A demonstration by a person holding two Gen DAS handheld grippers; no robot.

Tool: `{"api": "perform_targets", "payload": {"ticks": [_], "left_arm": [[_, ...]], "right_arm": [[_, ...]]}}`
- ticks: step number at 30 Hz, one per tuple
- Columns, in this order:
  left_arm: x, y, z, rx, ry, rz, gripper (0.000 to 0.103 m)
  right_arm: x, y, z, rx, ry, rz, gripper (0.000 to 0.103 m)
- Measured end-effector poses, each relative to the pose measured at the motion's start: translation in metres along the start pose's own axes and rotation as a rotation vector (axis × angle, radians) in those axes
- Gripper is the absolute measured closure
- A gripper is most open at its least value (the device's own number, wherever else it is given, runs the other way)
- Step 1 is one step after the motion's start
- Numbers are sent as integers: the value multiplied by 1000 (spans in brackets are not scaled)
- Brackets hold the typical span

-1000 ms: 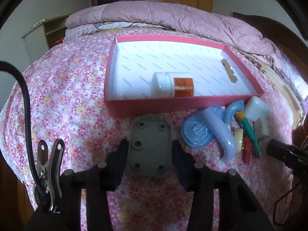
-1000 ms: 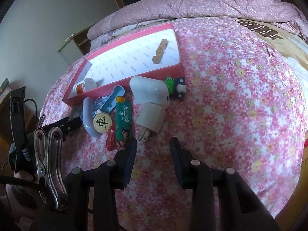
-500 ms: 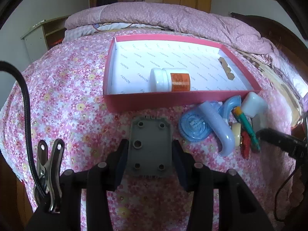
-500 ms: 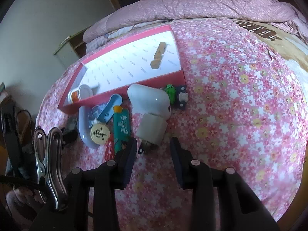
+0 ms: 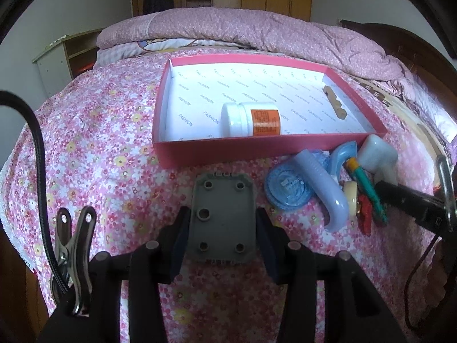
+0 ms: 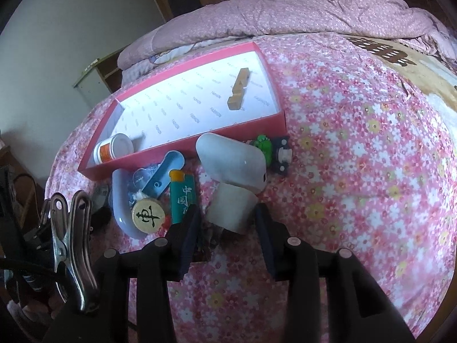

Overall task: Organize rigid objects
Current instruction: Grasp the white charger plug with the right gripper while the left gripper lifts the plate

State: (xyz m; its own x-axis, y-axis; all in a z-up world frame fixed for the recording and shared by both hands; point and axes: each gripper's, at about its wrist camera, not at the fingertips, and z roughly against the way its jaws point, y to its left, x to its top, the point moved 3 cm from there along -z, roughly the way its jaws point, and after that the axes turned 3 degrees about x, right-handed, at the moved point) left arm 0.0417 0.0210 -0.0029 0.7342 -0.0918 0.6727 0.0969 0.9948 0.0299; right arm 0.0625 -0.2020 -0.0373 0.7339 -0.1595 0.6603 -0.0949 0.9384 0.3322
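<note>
My left gripper (image 5: 222,228) is shut on a grey rectangular plate (image 5: 222,214) with round holes, held just in front of the pink box (image 5: 257,148). In the box lie a white bottle (image 5: 251,120) with an orange label and a wooden piece (image 5: 334,104). My right gripper (image 6: 227,223) is opening. A white charger plug (image 6: 231,208) sits between its fingers, with a gap at the left pad. A white case (image 6: 231,163) lies just behind the plug.
Beside the plug lie a green lighter (image 6: 181,197), a round chess piece (image 6: 148,216), a curved pale tube (image 6: 120,200), a blue disc (image 5: 288,188) and a green toy (image 6: 264,145). Everything rests on a flowered pink bedspread (image 6: 357,143). A folded quilt (image 5: 257,28) lies behind the box.
My right gripper has moved forward, so the charger plug now sits between its fingers, and its jaws have widened a little. The left gripper and the plate have stayed put.
</note>
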Motion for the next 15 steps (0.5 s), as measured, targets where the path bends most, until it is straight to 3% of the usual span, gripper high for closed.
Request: {"api": "perform_targets", "payload": {"ticks": [4, 15], "left_arm": [[4, 2, 6, -52, 12, 8, 56], [27, 19, 22, -116, -51, 65, 56]], "right_arm": [[0, -4, 0, 11, -1, -7, 67], [-3, -6, 4, 19, -2, -8, 70]]}}
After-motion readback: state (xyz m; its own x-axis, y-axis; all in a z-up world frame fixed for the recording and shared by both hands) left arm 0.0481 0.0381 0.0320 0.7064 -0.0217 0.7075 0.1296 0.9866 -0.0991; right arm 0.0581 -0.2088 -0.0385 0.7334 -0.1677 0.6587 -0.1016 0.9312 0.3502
